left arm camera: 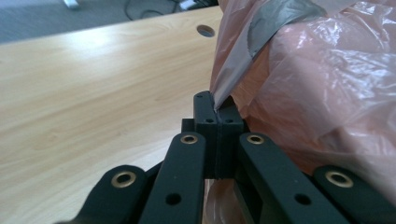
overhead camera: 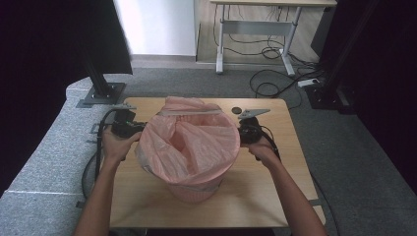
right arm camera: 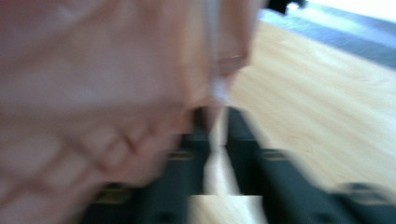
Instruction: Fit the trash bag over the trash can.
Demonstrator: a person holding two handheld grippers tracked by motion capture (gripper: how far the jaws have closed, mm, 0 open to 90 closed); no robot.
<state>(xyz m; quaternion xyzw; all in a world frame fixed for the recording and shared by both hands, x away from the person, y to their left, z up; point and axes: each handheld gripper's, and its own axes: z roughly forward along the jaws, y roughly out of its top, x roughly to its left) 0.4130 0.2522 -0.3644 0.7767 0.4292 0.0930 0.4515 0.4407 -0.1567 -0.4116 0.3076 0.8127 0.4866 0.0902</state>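
You are working at a light wooden table (overhead camera: 265, 196), with a bin (overhead camera: 193, 192) standing near its middle and a pink plastic bag (overhead camera: 189, 142) draped over the bin's mouth and hanging down its sides. A grey strip runs along the bag's far edge, at about twelve o'clock on the rim.

Your left gripper (overhead camera: 129, 129) is sitting at nine o'clock of the bin, right against the bag. In the left gripper view its jaws are pressed together, and a thin fold of the bag's edge (left arm camera: 224, 88) is rising out from between the pads, so it is pinching the bag (left arm camera: 327, 93) there. The table (left arm camera: 93, 93) is stretching away to the left of the jaws in that view.

Your right gripper (overhead camera: 247, 132) is sitting at three o'clock of the bin, also close against the bag. The right gripper view is blurred; a narrow gap is showing between the two jaws, with a pale strip of bag film (right arm camera: 218, 93) lying in or just above that gap. You cannot tell from this blur whether the pads are pressing on it. The bulk of the bag (right arm camera: 93, 84) is crowding the left of that view, with the table (right arm camera: 317, 102) at its right.
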